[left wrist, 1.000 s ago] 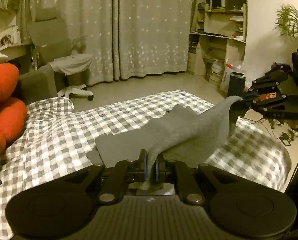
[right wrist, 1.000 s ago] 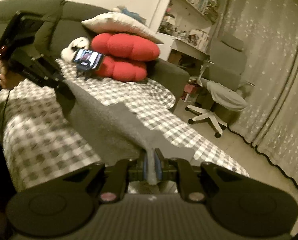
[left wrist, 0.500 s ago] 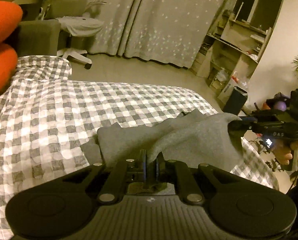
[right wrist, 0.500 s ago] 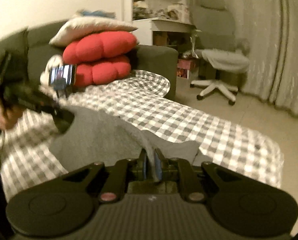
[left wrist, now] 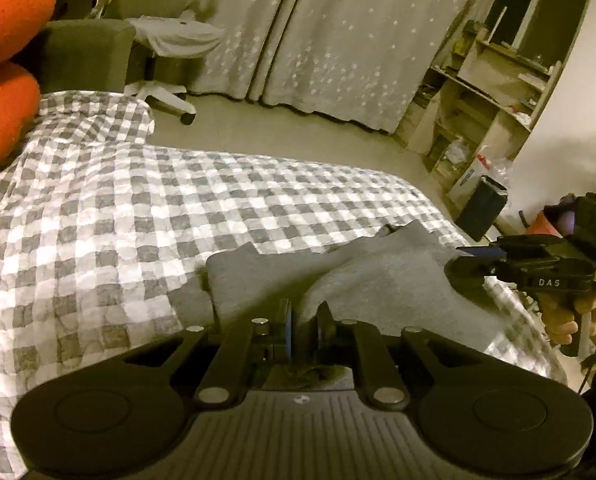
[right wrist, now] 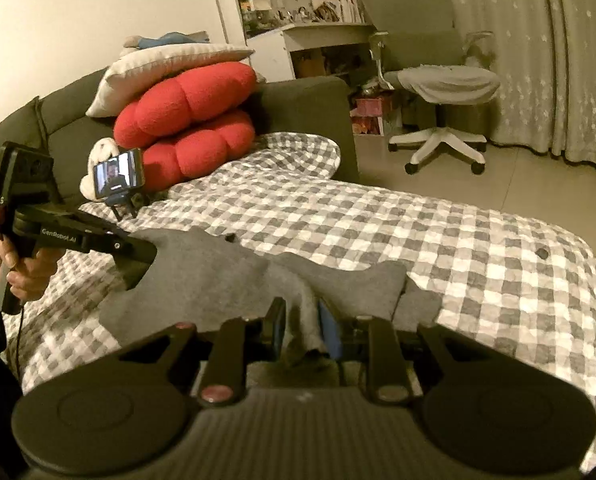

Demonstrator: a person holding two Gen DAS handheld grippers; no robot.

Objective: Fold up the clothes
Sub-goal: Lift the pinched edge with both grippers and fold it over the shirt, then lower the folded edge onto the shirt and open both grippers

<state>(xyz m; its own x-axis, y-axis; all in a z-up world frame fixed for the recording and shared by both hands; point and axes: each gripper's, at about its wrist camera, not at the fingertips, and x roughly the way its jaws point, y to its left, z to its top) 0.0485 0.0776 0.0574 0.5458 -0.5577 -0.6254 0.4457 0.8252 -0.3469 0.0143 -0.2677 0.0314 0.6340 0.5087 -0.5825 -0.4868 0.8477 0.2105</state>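
Grey garment (left wrist: 381,280) lies on the checked bedcover (left wrist: 138,216), doubled over itself, with a lower layer showing past the upper fold on the far side. Left gripper (left wrist: 302,322) sits low over the near edge; its jaws are opening, a ridge of grey cloth stands between them, and a narrow gap shows beside the blue pad, so the cloth looks slack rather than pinched. Right gripper (right wrist: 301,330) is at the other near corner; its jaws are opening too, gap plainly visible on both sides of the limp cloth tuft between the pads, grip released. In the left view the right gripper (left wrist: 463,268) appears at the right edge, its tips resting at the garment's corner, a hand (left wrist: 565,316) around its handle. In the right view the left gripper (right wrist: 140,256) comes in from the left, tips over the garment's edge, a hand (right wrist: 22,272) on its grip. Garment (right wrist: 218,276) spreads between the two tools, flat against the bedcover (right wrist: 457,248) except for the raised fold near the jaws. Red cushions (right wrist: 190,120) are stacked at the head end under a pale pillow (right wrist: 162,68); a phone (right wrist: 118,176) on a small stand faces down the bed just in front of them. Office chair (right wrist: 445,92) stands on the floor beyond, curtains (left wrist: 325,36) behind.
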